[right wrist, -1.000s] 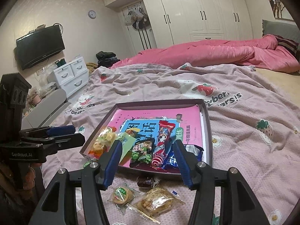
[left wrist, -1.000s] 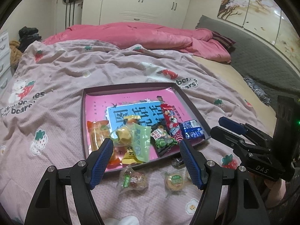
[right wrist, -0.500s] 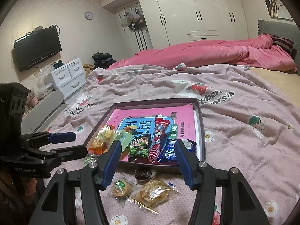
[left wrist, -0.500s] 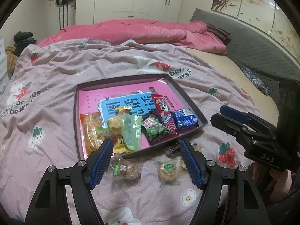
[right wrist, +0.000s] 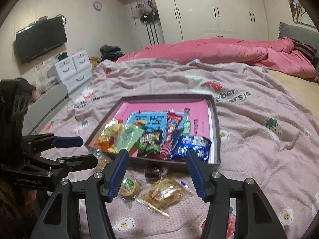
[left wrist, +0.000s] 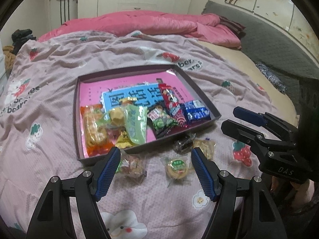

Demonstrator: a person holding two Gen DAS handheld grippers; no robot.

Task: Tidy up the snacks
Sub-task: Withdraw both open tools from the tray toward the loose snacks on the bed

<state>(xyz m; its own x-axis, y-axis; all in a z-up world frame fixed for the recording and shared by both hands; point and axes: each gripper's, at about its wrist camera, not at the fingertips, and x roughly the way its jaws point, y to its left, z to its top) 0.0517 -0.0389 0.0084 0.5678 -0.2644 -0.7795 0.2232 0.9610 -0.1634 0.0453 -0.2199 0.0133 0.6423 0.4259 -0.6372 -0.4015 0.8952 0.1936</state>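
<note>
White wardrobe doors [right wrist: 215,12] fill the upper centre. A black television [right wrist: 40,39] and round clock [right wrist: 97,6] hang on the cream wall at upper left, above white drawers [right wrist: 72,70]. A pink duvet [right wrist: 219,49] crosses the middle.

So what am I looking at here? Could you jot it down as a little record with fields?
Place: a bed with a strawberry-print blanket
Tray: shallow, dark-rimmed, holding a pink book and several snack packets
Snacks outside tray: four, among them a round green-labelled biscuit and a dark wrapped sweet
Left gripper: open, empty, above the loose snacks
Right gripper: open, empty
</note>
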